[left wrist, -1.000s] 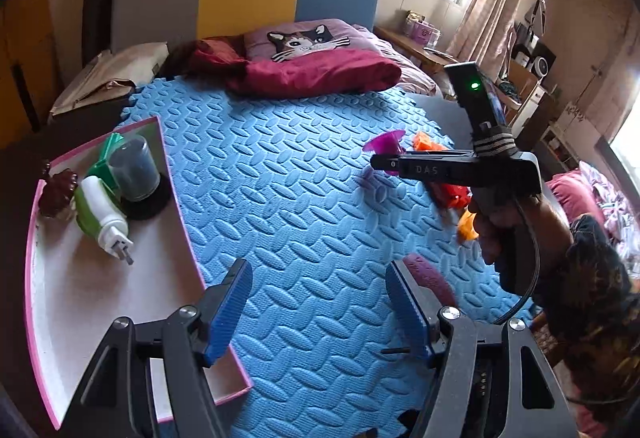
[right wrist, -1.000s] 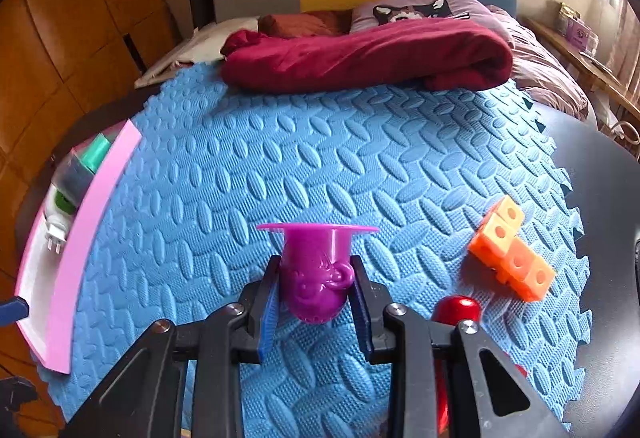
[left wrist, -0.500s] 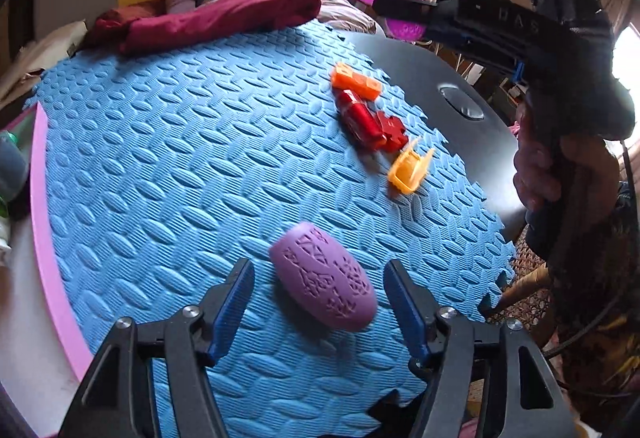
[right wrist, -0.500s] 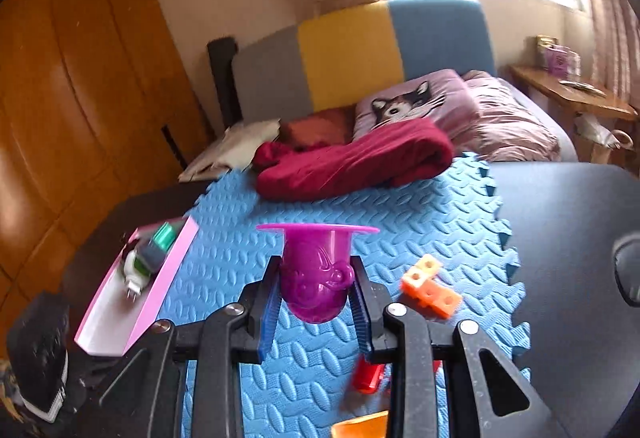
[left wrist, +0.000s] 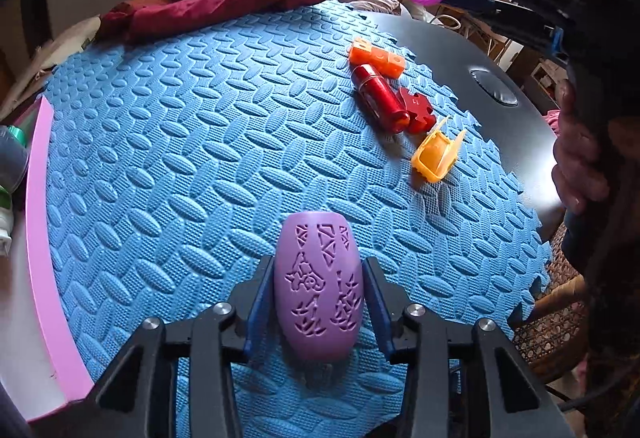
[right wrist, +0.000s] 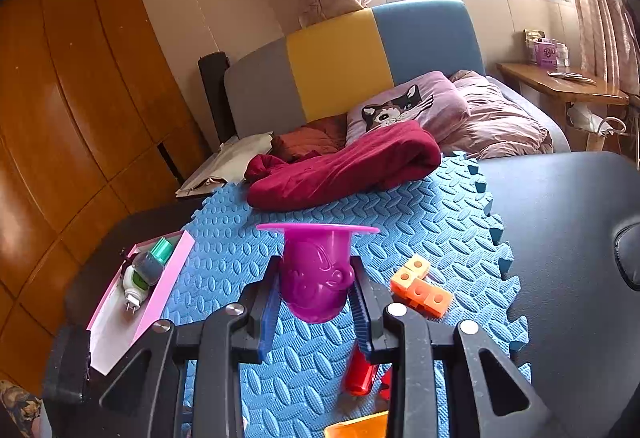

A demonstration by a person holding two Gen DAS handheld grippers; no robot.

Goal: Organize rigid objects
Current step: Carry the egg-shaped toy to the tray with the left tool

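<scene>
We see the left hand-held gripper point(left wrist: 318, 298) pointing steeply down at the blue foam mat point(left wrist: 180, 141), its jaws closing around a lilac egg-shaped shell with cut-out patterns point(left wrist: 318, 286) that lies on the mat; the blue pads sit right at its two sides, though we cannot tell whether they press on it. The right hand-held gripper point(right wrist: 314, 294) is clamped tight on a magenta cup with a wide flat rim point(right wrist: 316, 270), holding it upright in the air above the mat.

Further along the mat, near its right edge in the left wrist view, we find the other loose pieces: orange linked cubes point(left wrist: 376, 57), a red cylinder point(left wrist: 380, 97) just beside them, a red jigsaw-shaped piece point(left wrist: 418, 109) touching the cylinder, and an orange open box point(left wrist: 436, 153) a little nearer to us. A pink tray point(right wrist: 160, 290) lies at the mat's left edge on the dark table point(right wrist: 568, 222), holding a green-capped bottle point(right wrist: 150, 262) and a white and green plug-in device point(right wrist: 134, 284). A dark red blanket point(right wrist: 340, 165) lies across the mat's far end.
</scene>
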